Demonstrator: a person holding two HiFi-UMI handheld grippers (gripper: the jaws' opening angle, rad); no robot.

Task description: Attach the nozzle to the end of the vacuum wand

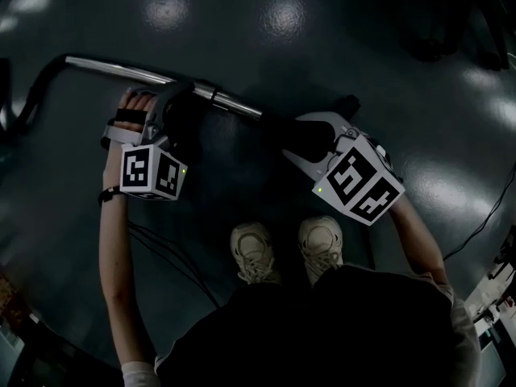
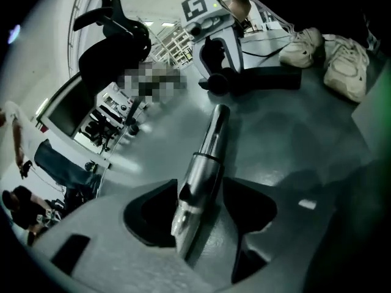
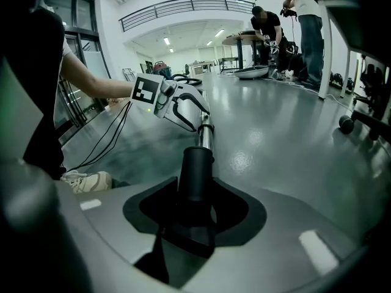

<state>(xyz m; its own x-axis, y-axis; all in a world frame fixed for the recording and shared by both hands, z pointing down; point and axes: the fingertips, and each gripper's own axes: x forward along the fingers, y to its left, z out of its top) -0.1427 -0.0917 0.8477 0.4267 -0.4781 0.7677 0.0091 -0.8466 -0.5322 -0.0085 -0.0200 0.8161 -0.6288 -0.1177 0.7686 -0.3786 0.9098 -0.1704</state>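
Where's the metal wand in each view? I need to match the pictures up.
Head view: wand slants from upper left to centre.
Left gripper view: wand at centre, rising from between the jaws.
Right gripper view: wand at centre, just beyond the black nozzle.
Shared landmark: the white shoes.

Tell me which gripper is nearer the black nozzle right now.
Right. The right gripper has its fingers closed on the nozzle. The left gripper sits back along the metal wand, fingers open around it, apart from the nozzle.
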